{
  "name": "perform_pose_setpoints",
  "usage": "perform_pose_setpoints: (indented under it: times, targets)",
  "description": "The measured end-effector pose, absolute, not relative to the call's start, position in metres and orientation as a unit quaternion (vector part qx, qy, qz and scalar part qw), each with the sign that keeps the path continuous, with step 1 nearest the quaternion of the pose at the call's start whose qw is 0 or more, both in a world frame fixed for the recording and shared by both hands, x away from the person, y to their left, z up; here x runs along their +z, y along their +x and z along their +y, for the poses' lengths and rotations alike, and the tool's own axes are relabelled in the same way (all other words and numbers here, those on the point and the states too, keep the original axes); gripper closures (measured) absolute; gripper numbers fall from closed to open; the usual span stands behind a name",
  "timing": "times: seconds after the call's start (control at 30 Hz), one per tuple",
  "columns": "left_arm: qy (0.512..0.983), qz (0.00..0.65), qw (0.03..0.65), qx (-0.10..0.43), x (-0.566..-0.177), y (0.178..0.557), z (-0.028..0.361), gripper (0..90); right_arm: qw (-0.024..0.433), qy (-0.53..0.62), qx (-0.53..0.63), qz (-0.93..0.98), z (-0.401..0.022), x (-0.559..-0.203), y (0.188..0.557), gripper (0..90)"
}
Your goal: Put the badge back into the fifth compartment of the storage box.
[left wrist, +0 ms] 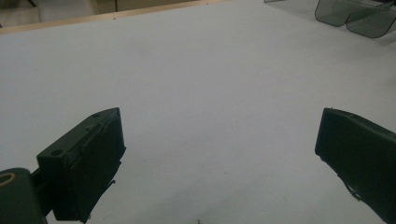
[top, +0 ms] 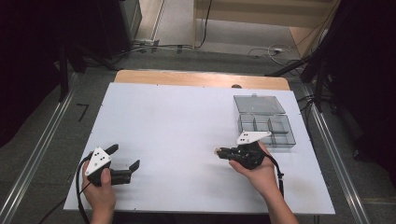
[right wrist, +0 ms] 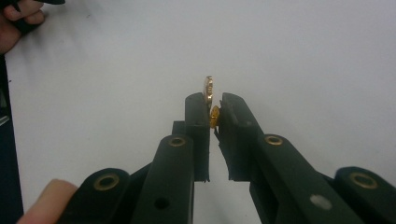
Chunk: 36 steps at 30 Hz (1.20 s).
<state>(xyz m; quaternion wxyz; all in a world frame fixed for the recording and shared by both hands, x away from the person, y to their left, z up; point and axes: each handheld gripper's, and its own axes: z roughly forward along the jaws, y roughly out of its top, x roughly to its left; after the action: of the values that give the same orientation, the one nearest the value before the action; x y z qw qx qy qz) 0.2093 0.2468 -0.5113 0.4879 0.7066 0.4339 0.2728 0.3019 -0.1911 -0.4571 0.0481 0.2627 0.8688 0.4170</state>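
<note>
In the high view the right hand-held gripper (top: pixel 218 151) points left over the white tabletop (top: pixel 177 126), the open box (top: pixel 268 127) just behind it up and to the right, while the left hand-held gripper (top: pixel 125 157) rests well apart, near the front edge. In the left gripper view its jaws stand spread over bare tabletop, the box (left wrist: pixel 355 16) far ahead to the right. In the right gripper view the jaws pinch a small gold piece (right wrist: pixel 211 100) that stands on edge past the tips, with open room all round

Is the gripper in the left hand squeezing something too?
No, the left gripper has its jaws standing wide apart over the bare white table, with nothing between them.
</note>
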Motion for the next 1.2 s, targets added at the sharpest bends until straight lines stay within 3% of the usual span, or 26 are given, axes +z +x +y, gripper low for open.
perform_pose_setpoints:
  times: [1.2]
  targets:
    - [0.706,0.434,0.488,0.273,-0.511,0.209,0.247,2.0,0.071,0.294,0.429,0.851,-0.216,-0.447,0.309,80.0]
